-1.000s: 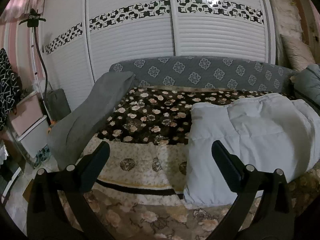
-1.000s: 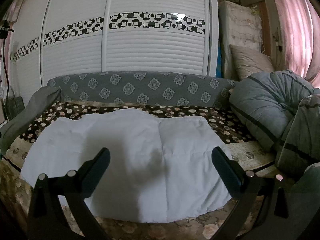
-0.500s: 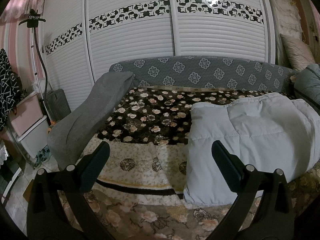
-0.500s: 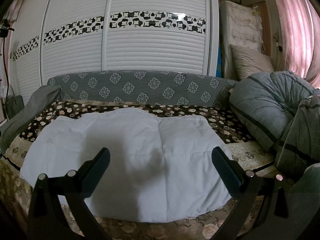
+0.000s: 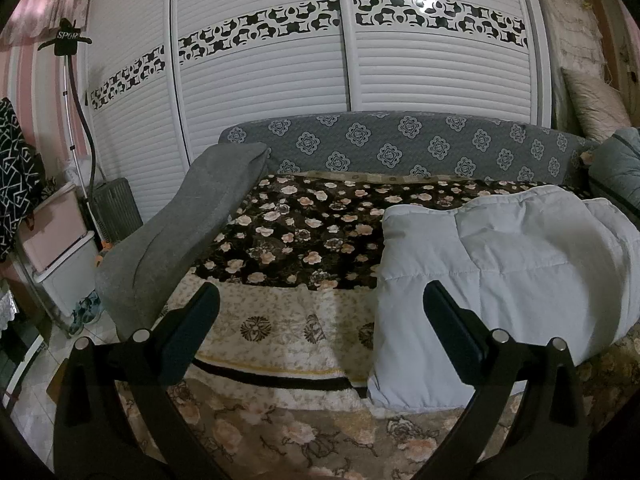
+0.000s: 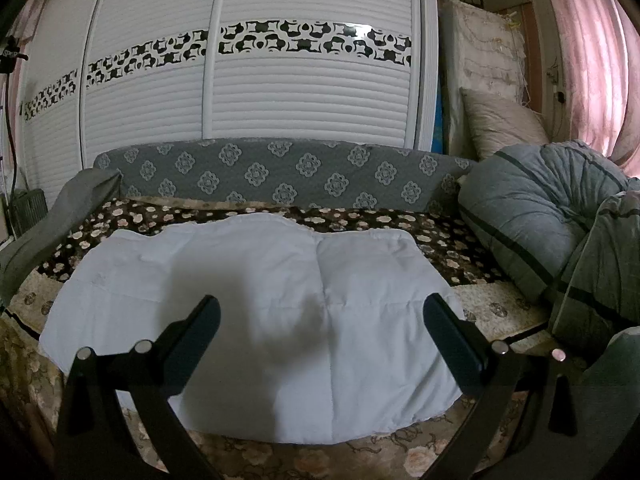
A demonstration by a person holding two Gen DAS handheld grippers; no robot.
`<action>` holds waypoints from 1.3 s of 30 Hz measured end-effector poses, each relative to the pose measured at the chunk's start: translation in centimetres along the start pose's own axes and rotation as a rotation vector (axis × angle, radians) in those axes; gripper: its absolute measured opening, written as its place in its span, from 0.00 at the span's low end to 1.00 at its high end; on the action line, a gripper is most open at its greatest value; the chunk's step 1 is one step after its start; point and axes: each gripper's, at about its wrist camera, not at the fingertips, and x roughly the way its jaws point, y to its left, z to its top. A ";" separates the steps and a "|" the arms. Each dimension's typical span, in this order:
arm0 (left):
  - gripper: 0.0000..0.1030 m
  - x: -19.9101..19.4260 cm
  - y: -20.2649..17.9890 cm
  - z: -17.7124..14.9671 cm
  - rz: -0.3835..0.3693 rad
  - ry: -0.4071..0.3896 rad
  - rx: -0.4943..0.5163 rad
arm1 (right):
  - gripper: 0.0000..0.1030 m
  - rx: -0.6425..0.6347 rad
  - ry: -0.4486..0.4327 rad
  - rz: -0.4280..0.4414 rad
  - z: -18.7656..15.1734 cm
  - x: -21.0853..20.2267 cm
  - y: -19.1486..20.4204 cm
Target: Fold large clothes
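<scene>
Left wrist view looks over a sofa bed covered by a dark flowered blanket [image 5: 304, 224], with the white padded garment [image 5: 500, 264] lying folded on the right part of it, its near edge hanging toward the front of the seat. The left gripper [image 5: 320, 320] hovers in front of the sofa with its jaws spread wide and nothing between them; its right finger [image 5: 452, 332] overlaps the garment's near left corner in the picture, though contact cannot be judged. A grey armrest cushion [image 5: 180, 240] slopes down at the left, and white slatted wardrobe doors [image 5: 260, 80] rise behind the patterned grey backrest [image 5: 400, 148]. From the right wrist view, the right gripper [image 6: 320, 320] is likewise spread wide and holds nothing, poised above the near half of the garment [image 6: 248, 288], which lies flat across the seat. A bundled grey quilt [image 6: 540, 216] sits at the right end of the sofa, beside a pink curtain [image 6: 592, 60].
</scene>
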 end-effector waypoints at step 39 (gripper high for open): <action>0.97 0.0 0.0 -0.1 0.006 0.005 -0.003 | 0.98 -0.009 0.006 -0.001 -0.1 0.3 -0.4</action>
